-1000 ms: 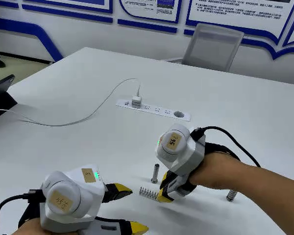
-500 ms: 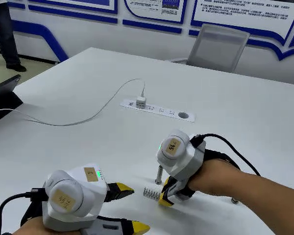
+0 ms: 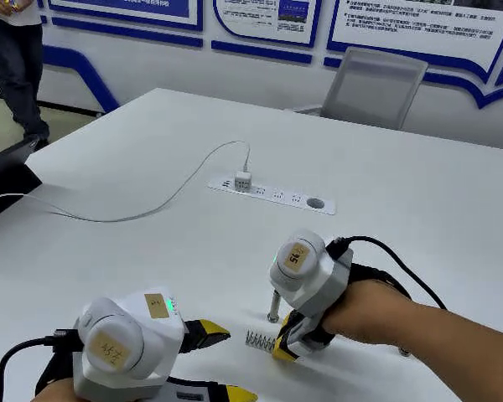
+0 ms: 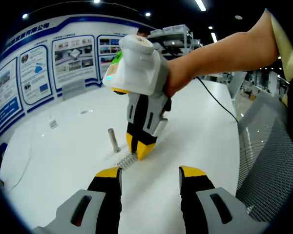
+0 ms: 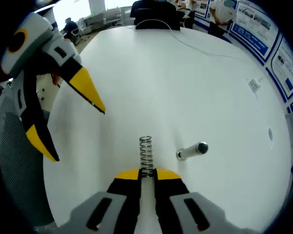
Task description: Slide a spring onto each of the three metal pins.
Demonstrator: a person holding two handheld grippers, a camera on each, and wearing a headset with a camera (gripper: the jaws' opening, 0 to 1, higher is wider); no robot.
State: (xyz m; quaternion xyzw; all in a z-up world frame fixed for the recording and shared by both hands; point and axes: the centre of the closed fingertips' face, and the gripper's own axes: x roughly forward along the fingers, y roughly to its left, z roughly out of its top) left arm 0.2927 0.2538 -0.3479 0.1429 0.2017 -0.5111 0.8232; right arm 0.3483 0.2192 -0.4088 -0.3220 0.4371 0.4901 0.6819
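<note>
We've edged R gripper (image 5: 146, 171) toward pin (image 5: 191, 150) right of jaws, clamped on light, squashy spring (image 5: 146, 155) by its end; L gripper (image 4: 150, 171) jaws apart.

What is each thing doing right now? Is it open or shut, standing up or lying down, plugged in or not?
left hand-held gripper: open, holding nothing.
right hand-held gripper: shut on one end of the spring.
spring: gripped at one end, sticking out from the jaws, not on a pin.
metal pin: standing upright on the table, bare.
white charger: plugged into the power strip.
</note>
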